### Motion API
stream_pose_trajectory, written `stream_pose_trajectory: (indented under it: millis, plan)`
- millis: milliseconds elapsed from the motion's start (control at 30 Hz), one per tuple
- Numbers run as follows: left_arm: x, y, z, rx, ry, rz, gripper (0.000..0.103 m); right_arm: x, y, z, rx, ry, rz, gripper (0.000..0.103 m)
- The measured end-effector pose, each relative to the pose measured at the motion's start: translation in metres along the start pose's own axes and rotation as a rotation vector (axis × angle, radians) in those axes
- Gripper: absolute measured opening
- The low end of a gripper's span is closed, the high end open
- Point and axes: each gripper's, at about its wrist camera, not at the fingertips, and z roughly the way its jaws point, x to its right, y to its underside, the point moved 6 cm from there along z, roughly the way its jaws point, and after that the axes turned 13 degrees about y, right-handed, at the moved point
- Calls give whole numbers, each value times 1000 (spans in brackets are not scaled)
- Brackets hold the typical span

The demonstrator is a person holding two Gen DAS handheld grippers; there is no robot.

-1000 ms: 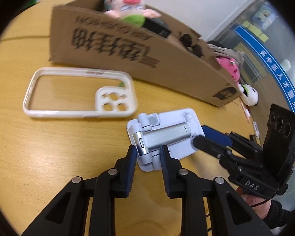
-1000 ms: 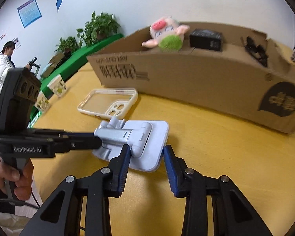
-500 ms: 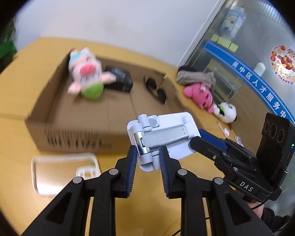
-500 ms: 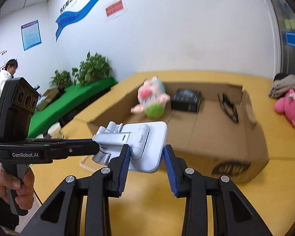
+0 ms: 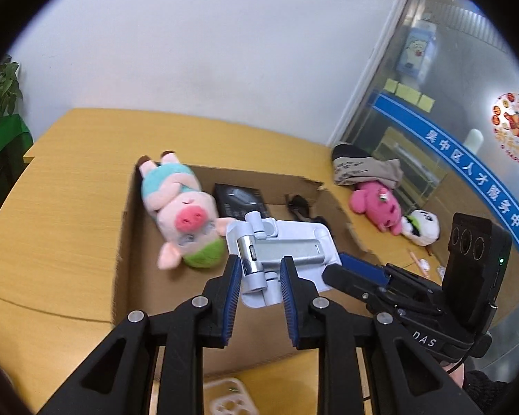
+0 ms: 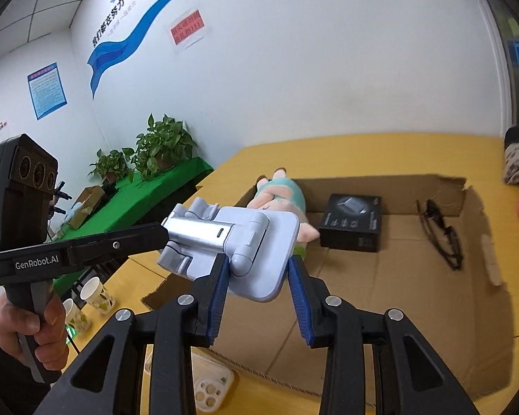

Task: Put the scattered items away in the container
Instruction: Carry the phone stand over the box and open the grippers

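The left tool [image 5: 259,278] was clamped on the hinged end of a white folding stand [image 5: 283,256], and the right tool [image 6: 257,278] was clamped on the stand's flat plate [image 6: 259,242]; together they held it in the air above the open cardboard box [image 6: 432,311]. The left tool's body read "GenRobot.AI" in the right wrist view, and the right tool's body read "DAS" in the left wrist view. A hand [image 6: 34,325] gripped the left tool's handle.

The box sat on the yellow worktop [image 5: 52,242]. Three things lay in it: one plush pig [image 5: 180,218], one black carton [image 6: 351,223] with small print too fine to read, and one pair of dark glasses [image 6: 439,231]. Outside the box, one clear phone case [image 6: 207,385] lay on the worktop by its near wall. Past the far corner lay one pink plush [image 5: 377,204], one white plush [image 5: 420,230] and a bundle of cloth [image 5: 360,164]

Two paper cups [image 6: 93,294] stood beyond the worktop's left edge. The wall carried blue Chinese lettering and a red notice
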Motion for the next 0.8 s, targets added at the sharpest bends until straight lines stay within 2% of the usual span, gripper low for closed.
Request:
stream_pose_trajectory:
  millis: [200,400,433,467,633,700,767,800]
  plan:
    - [-49,7,25,-78,-21,-67,19,-2,22,64,-128,-36,75,38]
    - [-93,38,56,-179,-49,-167,19,7,57,124,-316,-44,137,38]
    - [-97,42,59,-196,-61,-173,18,7,61,129,-341,-43,140,38]
    - [-99,45,60,-205,-74,-168,13,7,65,134,-363,-43,142,38]
    - [-100,48,65,-250,-136,-147,13,2,65,146,-418,-23,113,42]
    - [-96,49,66,-260,-141,-134,13,1,65,147,-423,-14,104,50]
    - [-94,50,63,-251,-145,-134,17,0,63,142,-408,-8,96,77]
    - [-93,48,59,-242,-158,-127,23,0,61,138,-399,10,87,97]
